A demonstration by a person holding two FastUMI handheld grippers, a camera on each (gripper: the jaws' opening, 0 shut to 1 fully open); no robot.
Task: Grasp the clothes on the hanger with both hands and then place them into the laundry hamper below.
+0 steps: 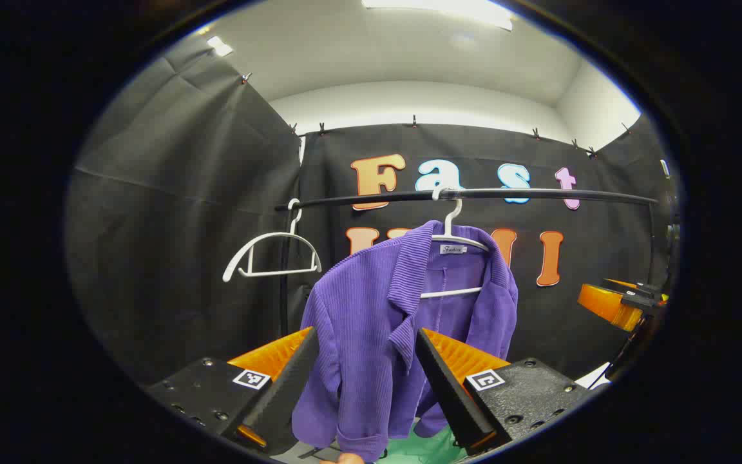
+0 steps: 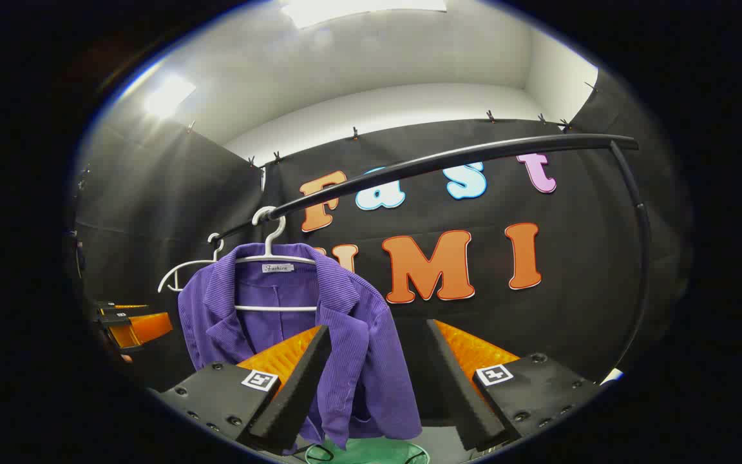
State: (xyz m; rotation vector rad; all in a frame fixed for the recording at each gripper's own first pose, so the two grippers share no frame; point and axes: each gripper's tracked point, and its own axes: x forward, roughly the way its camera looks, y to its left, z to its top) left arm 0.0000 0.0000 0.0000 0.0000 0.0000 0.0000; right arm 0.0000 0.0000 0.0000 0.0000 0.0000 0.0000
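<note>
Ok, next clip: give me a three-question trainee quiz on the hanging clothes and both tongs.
1. True or false: the purple ribbed jacket hangs on a white plastic hanger.
2. How many hangers are on the black rail?
3. The left tongs and right tongs are: A) both open, B) both shut, C) one open and one shut.

Key: 1 true; 2 two, one a bare white hanger; 3 A.

Both views bright, lit from ceiling panels overhead; glare w/ streaks top left in right gripper view. Strong fisheye bend: rail curves. Centre sharp, edges dim and soft.
</note>
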